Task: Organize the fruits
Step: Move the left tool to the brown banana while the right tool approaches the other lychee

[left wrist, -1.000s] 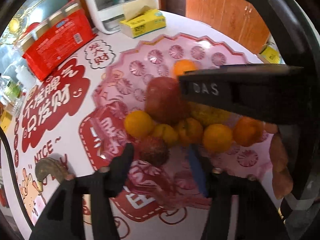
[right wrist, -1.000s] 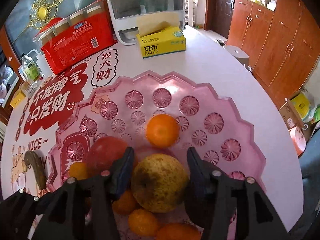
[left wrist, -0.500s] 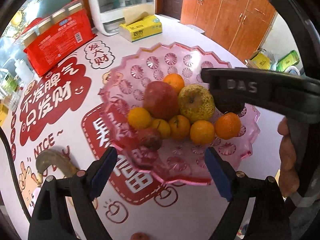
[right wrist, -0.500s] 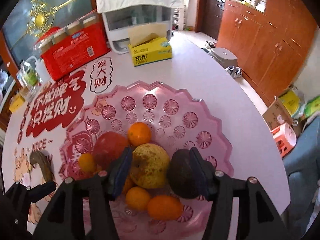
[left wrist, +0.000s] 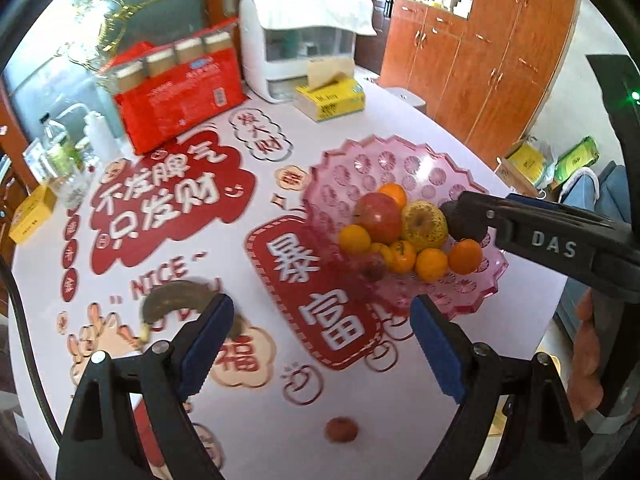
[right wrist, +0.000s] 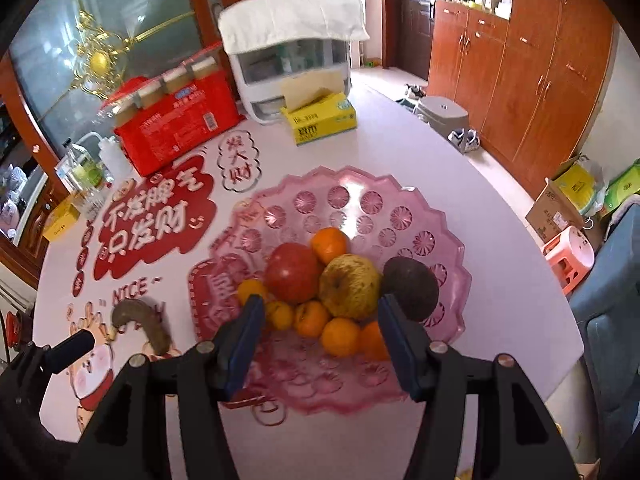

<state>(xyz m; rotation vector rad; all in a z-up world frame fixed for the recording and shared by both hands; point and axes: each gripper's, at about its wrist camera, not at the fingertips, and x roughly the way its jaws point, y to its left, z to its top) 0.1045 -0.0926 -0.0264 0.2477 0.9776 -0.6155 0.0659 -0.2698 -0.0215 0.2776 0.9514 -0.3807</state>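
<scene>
Both claws were spread wide and held nothing. Left claw (left wrist: 320, 328) hovered over the counter (left wrist: 248, 400) near its front edge, fingers (left wrist: 204, 340) framing the red printed mat. Right claw (right wrist: 320, 332) hung above the near rim of the pink fruit tray (right wrist: 400, 200), which sat toward the counter's right edge.

Fruit was piled in the tray's near half: red apple (right wrist: 294, 266), yellow-brown pear (right wrist: 350, 286) touching it on the right, dark avocado (right wrist: 410, 288) just beside the pear on the tray's right side, one orange (right wrist: 330, 244) behind apple and pear, several small tangerines (right wrist: 340, 336) in front. In the left wrist view the right claw's finger overlapped the avocado (left wrist: 464, 220); contact could not be told.

Outside the tray: a browned banana (left wrist: 176, 300) lay on the counter left of the tray, close to the left claw's left finger, and a small reddish fruit (left wrist: 341, 430) sat alone at the counter's front edge, well apart from the tray.

At the far edge stood a red package (right wrist: 176, 128), yellow tissue box (right wrist: 320, 120) and white appliance (right wrist: 288, 52).
</scene>
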